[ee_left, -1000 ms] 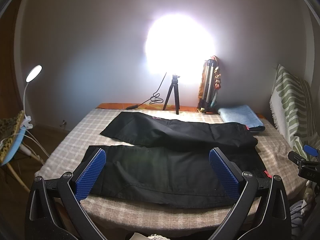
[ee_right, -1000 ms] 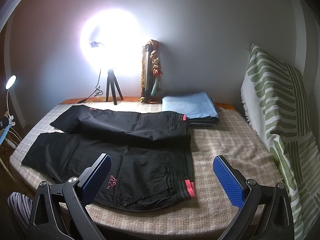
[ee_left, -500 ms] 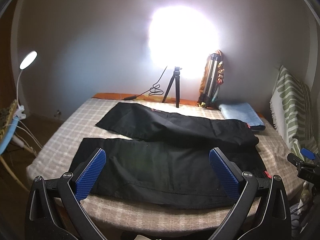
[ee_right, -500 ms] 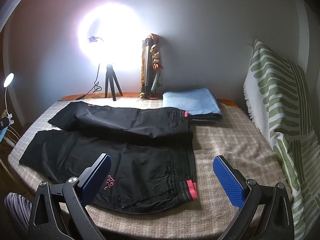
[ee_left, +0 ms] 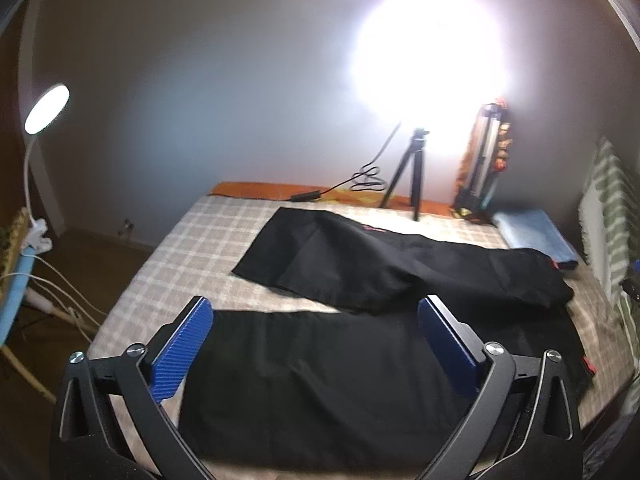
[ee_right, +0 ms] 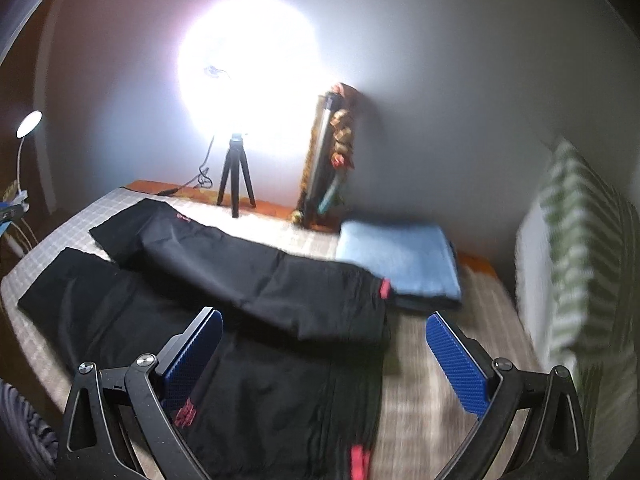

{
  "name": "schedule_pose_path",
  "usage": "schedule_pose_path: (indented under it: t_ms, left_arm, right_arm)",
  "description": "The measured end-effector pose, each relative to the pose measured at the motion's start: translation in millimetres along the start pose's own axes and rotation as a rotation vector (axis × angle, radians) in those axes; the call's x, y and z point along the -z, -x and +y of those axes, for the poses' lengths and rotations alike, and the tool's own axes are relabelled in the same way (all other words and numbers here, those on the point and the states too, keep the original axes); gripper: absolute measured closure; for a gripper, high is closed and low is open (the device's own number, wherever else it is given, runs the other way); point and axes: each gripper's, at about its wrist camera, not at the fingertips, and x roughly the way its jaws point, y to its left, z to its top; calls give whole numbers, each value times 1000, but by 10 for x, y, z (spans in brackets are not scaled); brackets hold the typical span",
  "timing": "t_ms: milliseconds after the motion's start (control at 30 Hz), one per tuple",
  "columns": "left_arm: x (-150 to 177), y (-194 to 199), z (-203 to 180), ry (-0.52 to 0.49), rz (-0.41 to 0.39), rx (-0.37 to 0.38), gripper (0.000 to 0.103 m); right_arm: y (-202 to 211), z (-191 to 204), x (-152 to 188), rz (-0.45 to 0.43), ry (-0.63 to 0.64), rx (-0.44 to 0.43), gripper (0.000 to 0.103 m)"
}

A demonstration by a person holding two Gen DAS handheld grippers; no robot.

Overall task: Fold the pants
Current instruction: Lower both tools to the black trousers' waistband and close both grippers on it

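Note:
Black pants [ee_left: 320, 376] lie spread flat on the checked bed [ee_left: 192, 256], legs to the left, waistband with red tabs to the right. The far leg [ee_left: 392, 264] lies apart from the near one. My left gripper [ee_left: 316, 316] is open and empty, above the near leg. In the right wrist view the pants [ee_right: 248, 280] show a red logo near the waist. My right gripper [ee_right: 324, 330] is open and empty, above the waist end.
A bright ring light on a small tripod [ee_left: 412, 176] stands at the far edge with its cable. A folded blue cloth [ee_right: 400, 260] lies by the waistband. A green-striped pillow [ee_right: 576, 256] stands at right. A desk lamp [ee_left: 44, 108] is left of the bed.
Both grippers have moved forward and lower over the pants; the pants look larger and closer. Both stay open. The pants have not moved.

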Motion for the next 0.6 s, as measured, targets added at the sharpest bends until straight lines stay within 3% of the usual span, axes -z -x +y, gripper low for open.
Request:
schedule_pose_path:
  t_ms: [333, 600]
  left_arm:
    - [-519, -1129, 449, 60, 130, 76, 16]
    - [-819, -1984, 368, 2, 216, 91, 17]
  right_arm:
    - [-1227, 26, -483, 109, 79, -181, 1]
    - [-2320, 96, -651, 278, 135, -275, 9]
